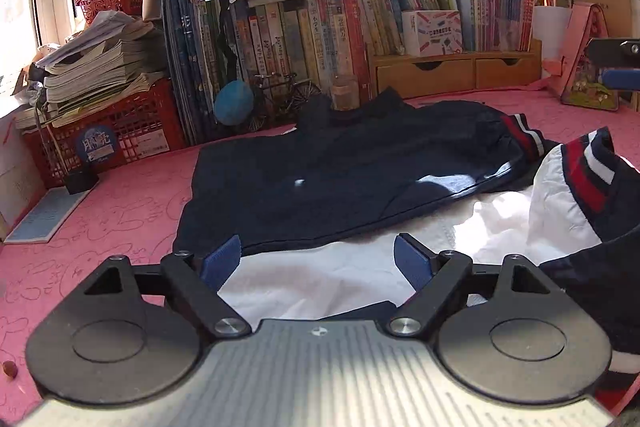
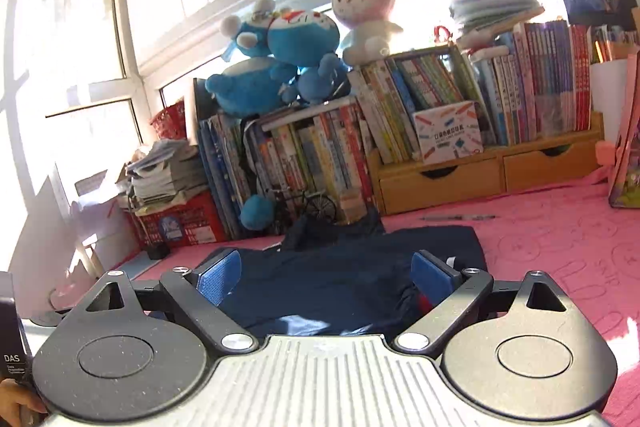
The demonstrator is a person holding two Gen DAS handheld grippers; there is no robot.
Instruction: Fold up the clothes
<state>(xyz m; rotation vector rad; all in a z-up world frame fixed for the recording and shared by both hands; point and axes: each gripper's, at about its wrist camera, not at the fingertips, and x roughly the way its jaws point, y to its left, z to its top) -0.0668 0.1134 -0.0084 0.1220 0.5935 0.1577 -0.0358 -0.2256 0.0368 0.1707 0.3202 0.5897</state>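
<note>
your left gripper (image 1: pixel 318 261) hangs with its jaws spread wide and nothing between the blue pads (image 1: pixel 220 261); white cloth lies below them, untouched. your right gripper (image 2: pixel 326 279) is just as wide open and holds nothing either. the jacket (image 1: pixel 340 179) lies on the pink mat (image 1: pixel 120 211), its dark blue part spread flat towards the books (image 1: pixel 304 39), its white lining turned up nearer you, and a striped cuff (image 1: pixel 588 171) raised at the right. from the right wrist you see the dark blue part (image 2: pixel 340 267) just beyond the pads.
</note>
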